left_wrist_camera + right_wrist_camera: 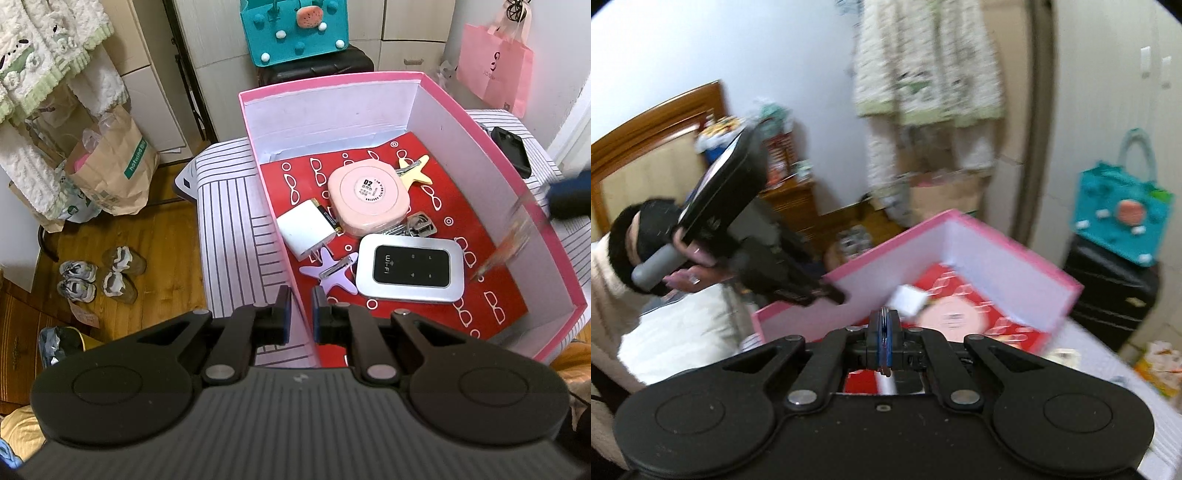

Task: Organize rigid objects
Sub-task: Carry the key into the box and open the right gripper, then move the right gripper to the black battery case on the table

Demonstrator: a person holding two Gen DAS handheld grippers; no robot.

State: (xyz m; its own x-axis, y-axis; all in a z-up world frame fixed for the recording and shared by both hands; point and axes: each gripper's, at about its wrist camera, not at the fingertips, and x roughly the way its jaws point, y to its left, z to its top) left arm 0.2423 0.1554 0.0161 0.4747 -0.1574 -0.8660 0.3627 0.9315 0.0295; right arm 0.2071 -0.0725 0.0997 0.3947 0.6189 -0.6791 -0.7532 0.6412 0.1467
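A pink box (546,218) with a red patterned floor stands on a striped table. In it lie a silver Wi-Fi router (410,274), a round pink case (369,192), a white charger (306,228), a battery (327,214), keys (419,224), a purple star clip (332,274) and a yellow star clip (413,170). My left gripper (301,301) is shut on the box's left wall. My right gripper (884,325) is shut on a thin, blurred object whose tip (506,245) hangs over the box's right side. The box also shows in the right wrist view (1008,258).
A black flat object (511,149) lies on the striped table (225,229) right of the box. A black suitcase with a teal bag (295,29) stands behind. Paper bags and shoes (96,275) sit on the wooden floor at left. A pink bag (495,66) hangs at right.
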